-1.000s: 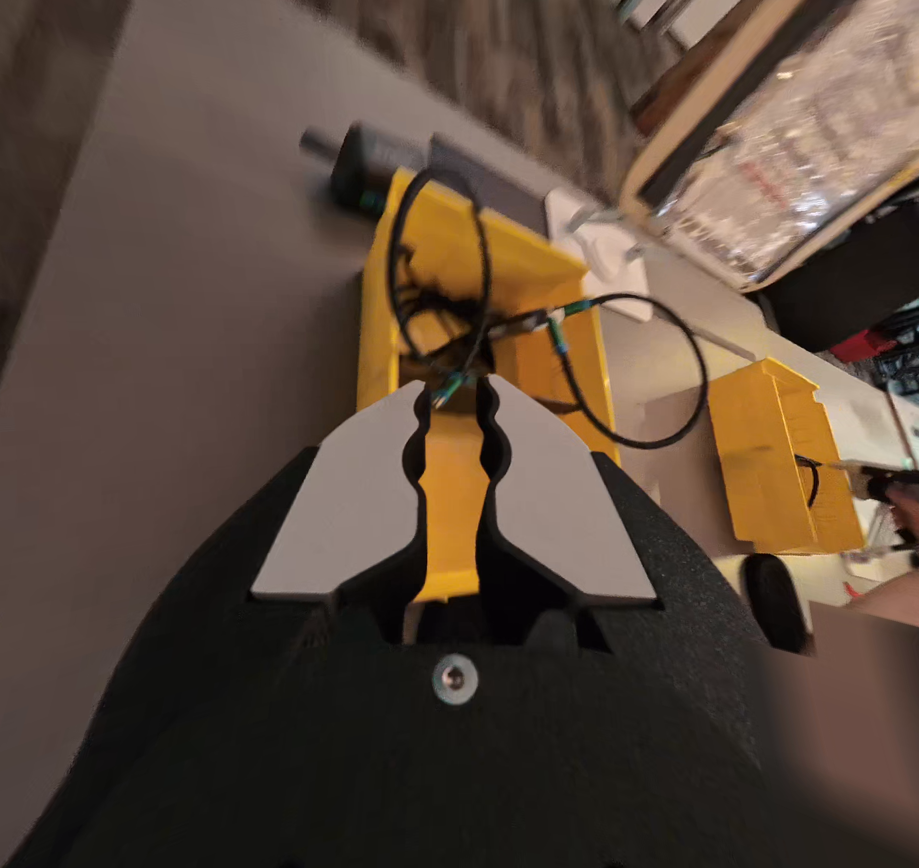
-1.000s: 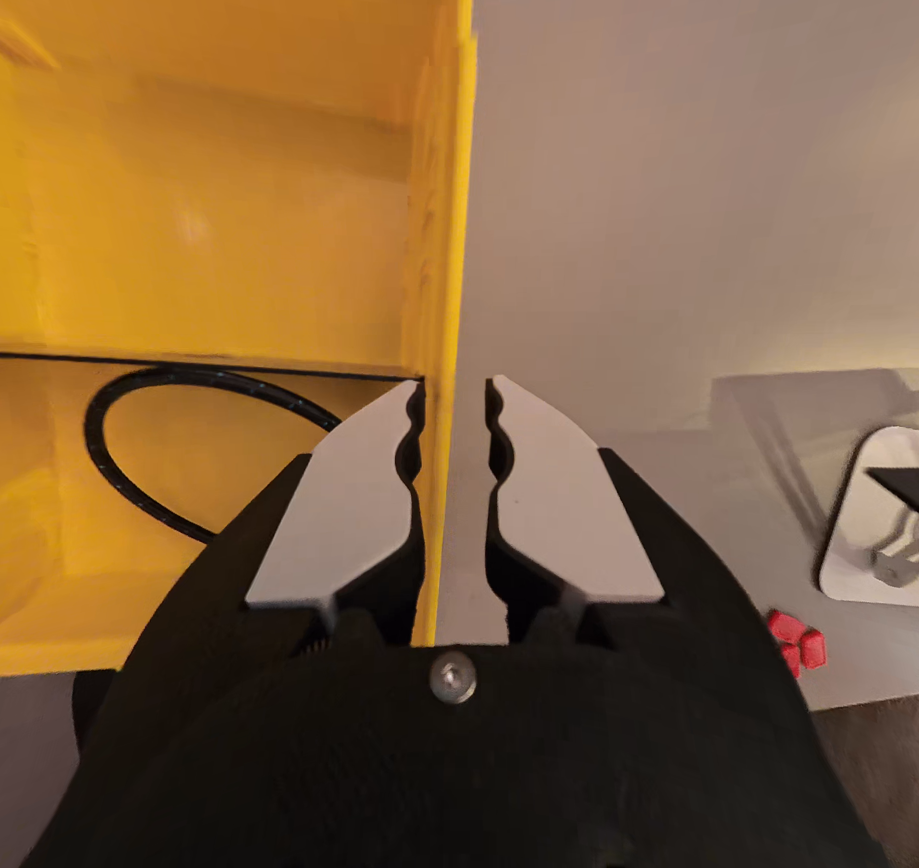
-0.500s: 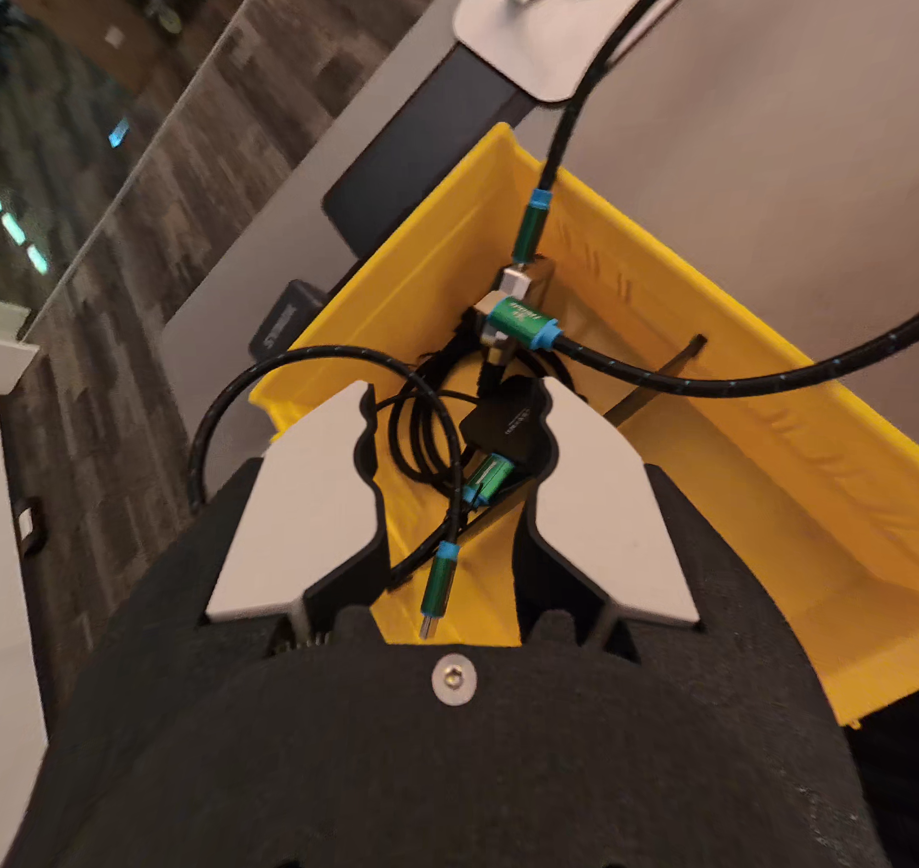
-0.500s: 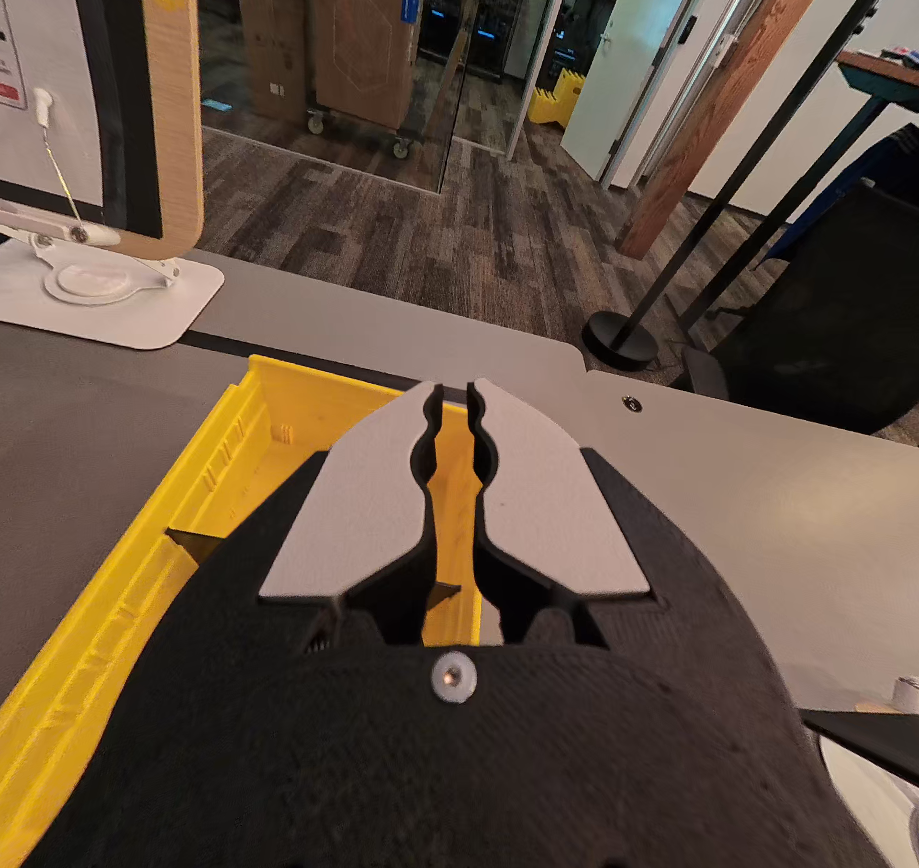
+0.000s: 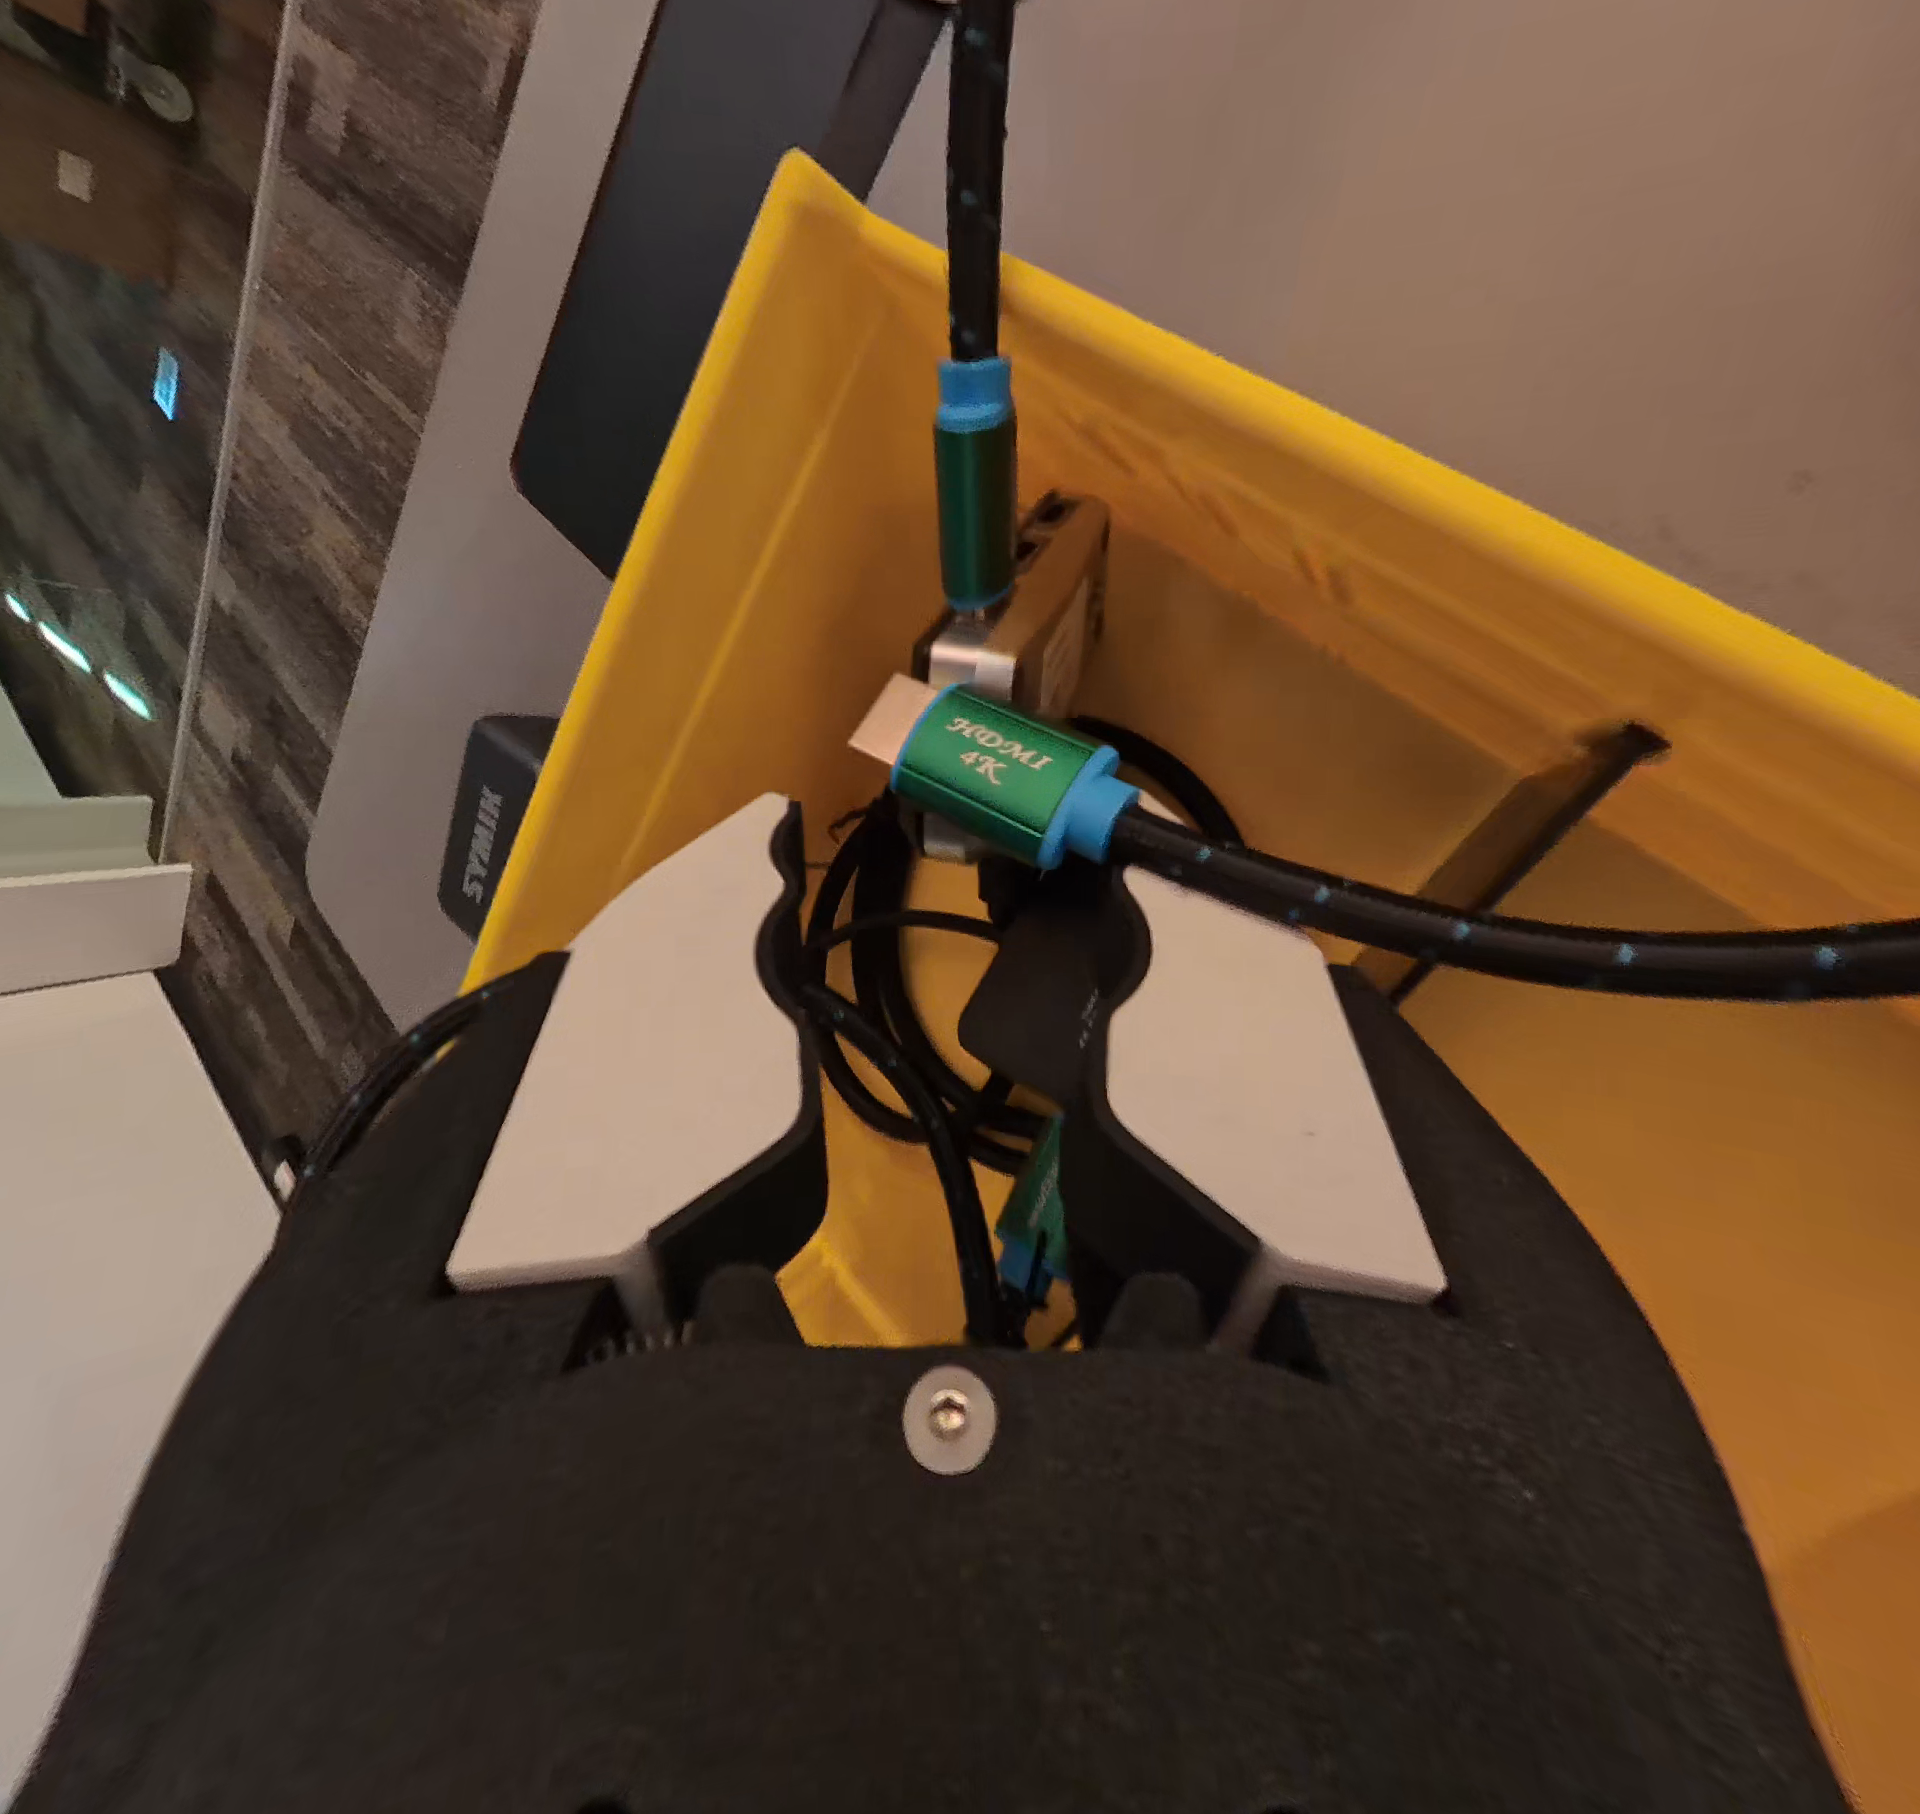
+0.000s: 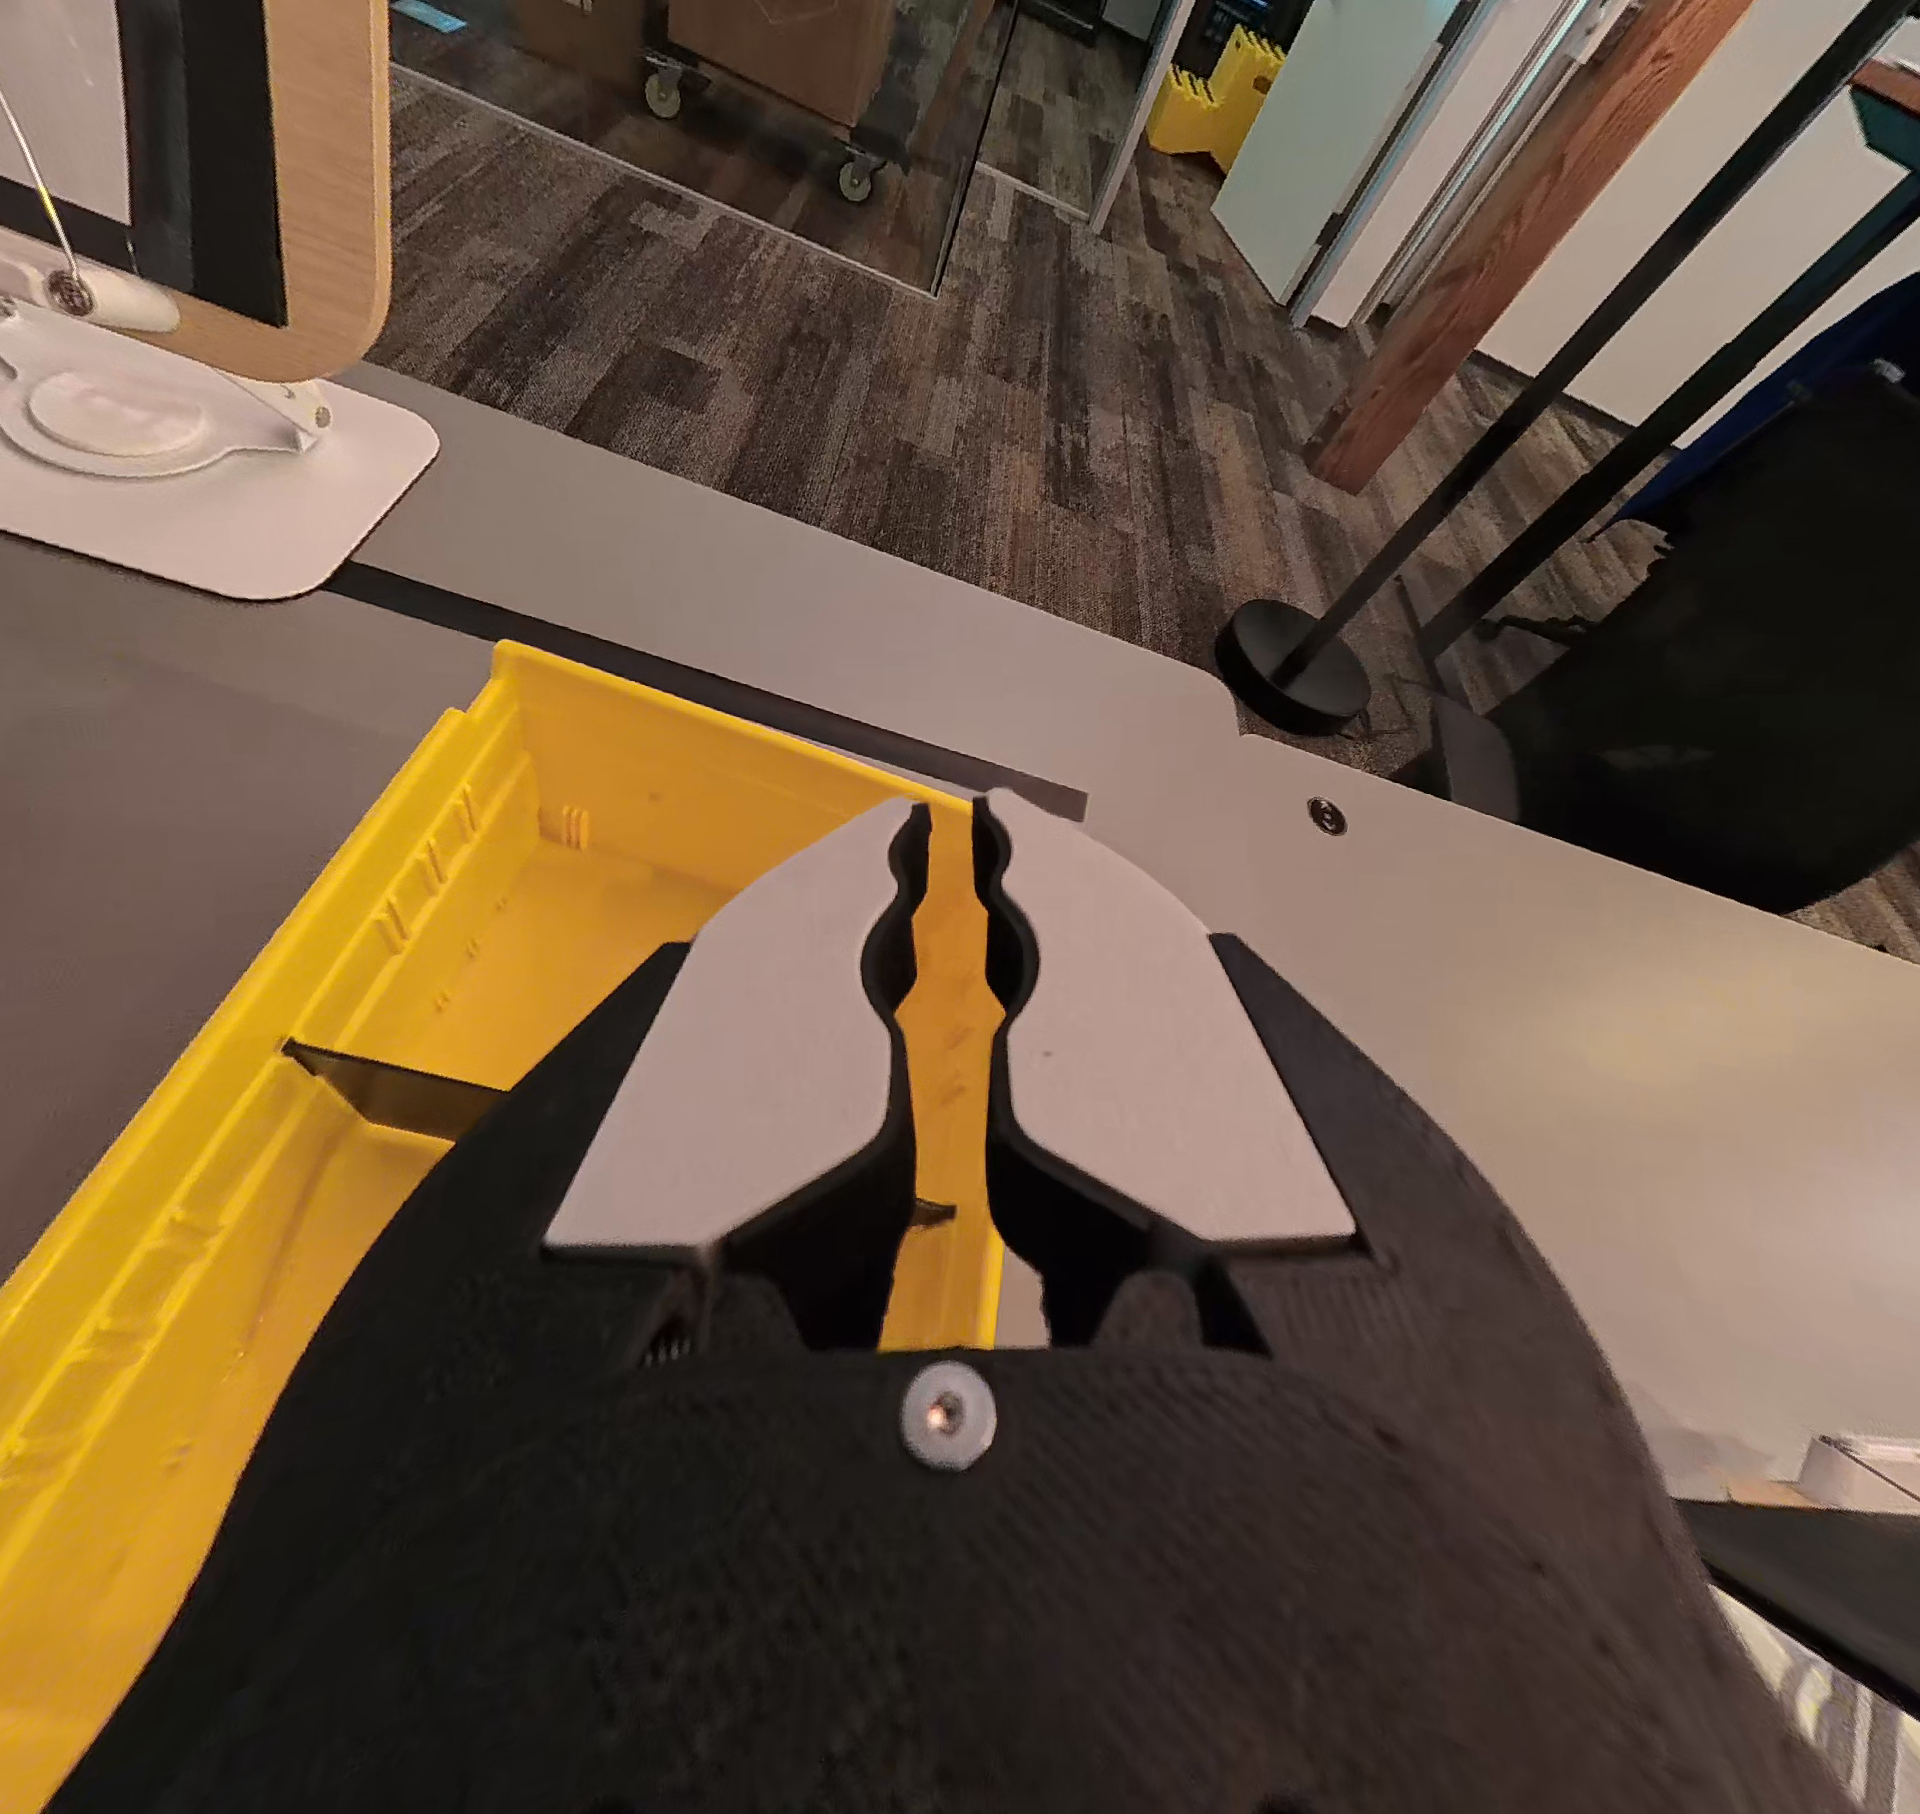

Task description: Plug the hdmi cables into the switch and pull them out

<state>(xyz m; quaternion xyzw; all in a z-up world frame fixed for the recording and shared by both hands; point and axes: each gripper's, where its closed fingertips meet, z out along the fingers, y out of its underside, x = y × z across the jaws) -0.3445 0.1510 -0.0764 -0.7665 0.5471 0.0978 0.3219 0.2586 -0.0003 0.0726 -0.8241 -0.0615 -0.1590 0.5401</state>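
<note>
In the left wrist view a yellow bin holds a small metal HDMI switch. One green HDMI plug stands in the switch from above. A second green plug with a blue collar lies beside the switch with its metal tip bare. My left gripper is open just below that plug, over coiled black cable, a black connector and a third green plug. It grips nothing. My right gripper is shut and empty above another yellow bin.
A black divider crosses the right-hand bin. A white monitor base stands at the back left of the grey table. A black box sits outside the left bin. A black pole stand is on the floor beyond the table. About 65 centimetres separates my left fingertips from my right. The green HDMI plug sits 5 centimetres or so from the ends of my left fingers.
My left gripper opened and moved down into the bin, close to the switch. My right gripper tilted up from the bin floor to look across the table, and its jaws narrowed.
</note>
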